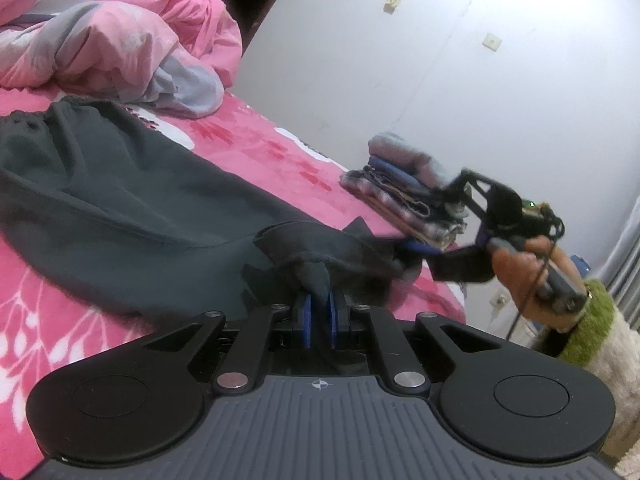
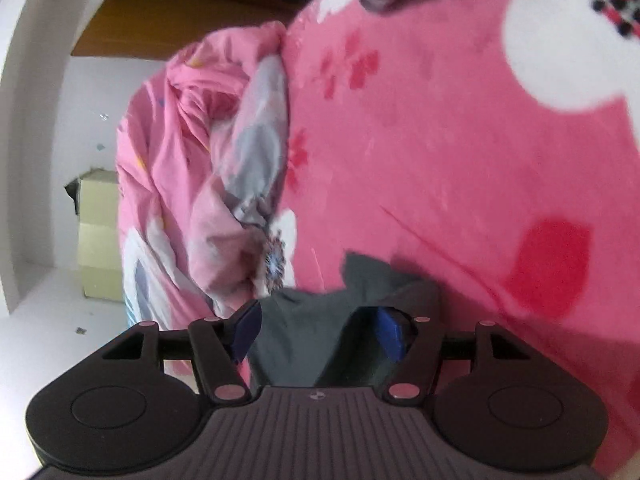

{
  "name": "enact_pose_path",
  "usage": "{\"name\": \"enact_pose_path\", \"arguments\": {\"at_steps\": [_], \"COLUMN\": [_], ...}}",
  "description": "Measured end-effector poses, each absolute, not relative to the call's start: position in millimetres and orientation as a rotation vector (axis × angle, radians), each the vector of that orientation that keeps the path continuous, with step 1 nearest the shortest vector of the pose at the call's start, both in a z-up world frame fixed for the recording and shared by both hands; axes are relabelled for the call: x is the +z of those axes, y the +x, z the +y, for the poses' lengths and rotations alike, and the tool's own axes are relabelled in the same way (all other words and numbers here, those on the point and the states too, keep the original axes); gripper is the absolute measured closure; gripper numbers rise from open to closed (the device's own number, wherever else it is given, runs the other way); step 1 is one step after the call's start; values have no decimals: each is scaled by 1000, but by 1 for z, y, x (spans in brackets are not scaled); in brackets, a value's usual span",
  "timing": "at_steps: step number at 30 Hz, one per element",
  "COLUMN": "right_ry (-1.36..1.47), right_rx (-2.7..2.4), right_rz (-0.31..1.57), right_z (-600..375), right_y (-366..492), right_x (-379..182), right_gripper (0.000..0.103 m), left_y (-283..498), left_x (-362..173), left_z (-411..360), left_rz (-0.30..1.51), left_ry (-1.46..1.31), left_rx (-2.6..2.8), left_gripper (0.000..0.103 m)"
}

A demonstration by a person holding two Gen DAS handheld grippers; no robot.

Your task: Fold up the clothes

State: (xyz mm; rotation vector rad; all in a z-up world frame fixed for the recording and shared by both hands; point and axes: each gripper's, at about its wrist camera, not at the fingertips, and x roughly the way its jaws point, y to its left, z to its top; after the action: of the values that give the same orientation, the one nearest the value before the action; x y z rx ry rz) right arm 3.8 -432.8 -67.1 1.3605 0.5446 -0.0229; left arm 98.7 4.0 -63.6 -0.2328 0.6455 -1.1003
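A dark grey pair of trousers lies spread across the pink bedspread, its elastic waistband at the far left. My left gripper is shut on a bunched fold at the garment's near end. My right gripper, blurred and held by a hand, reaches to the same end from the right. In the right wrist view the right gripper stands open. A corner of the grey cloth lies loose between its blue pads, which do not press on it.
A crumpled pink and grey quilt is heaped at the bed's far left. A stack of folded clothes sits near the bed's far right edge by the white wall. A green fuzzy item lies beyond the bed's corner. Pale boxes stand by the wall.
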Motion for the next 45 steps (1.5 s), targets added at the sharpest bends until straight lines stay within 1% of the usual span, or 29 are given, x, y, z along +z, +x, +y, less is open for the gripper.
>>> {"name": "enact_pose_path", "arguments": {"at_steps": [3,9,11,13,15,17,21,24,27,29,31,36,43,45], "right_ry": [1335,1284,1263,1247,1244,1247,1179,1124,1105,1071,1008,748,417,362], "right_rx": [1,45,61,73,85,74,55,98,176,198,199,154,323,348], "right_rz": [554,529,545,572,613,674,817,772,619,534,522,648,693,713], "right_z": [-434,-439,-441,-445,-449,-454,-464,-474,-488,-496,-499,-492,-455,-447], "right_y": [5,1,13,31,54,78,111,109,86,65,48,25,39,48], "right_x": [-68,-68,-65,-65,-66,-68,-58,-35,-17,-15,-23,-47,-50,-52], "right_gripper": [38,38,38,37,31,28,27,26,23,22,22,23,24,28], "left_y": [98,99,99,98,97,96,94,94,94,94,94,95,93,92], "left_x": [-64,-65,-64,-64,-64,-63,-65,-67,-68,-67,-67,-65,-64,-65], "left_z": [3,-2,-4,-5,-6,-6,-8,-9,-10,-11,-12,-13,-15,-16], "left_rz": [646,665,668,669,677,680,689,703,713,717,720,730,734,735], "left_ry": [-225,-215,-212,-210,-194,-172,-150,-134,-131,-133,-135,-160,-156,-154], "left_rx": [-1108,-1104,-1099,-1086,-1078,-1070,-1058,-1050,-1045,-1043,-1041,-1034,-1013,-1008], "left_gripper": [94,87,87,87,88,89,91,91,91,91,91,90,90,90]}}
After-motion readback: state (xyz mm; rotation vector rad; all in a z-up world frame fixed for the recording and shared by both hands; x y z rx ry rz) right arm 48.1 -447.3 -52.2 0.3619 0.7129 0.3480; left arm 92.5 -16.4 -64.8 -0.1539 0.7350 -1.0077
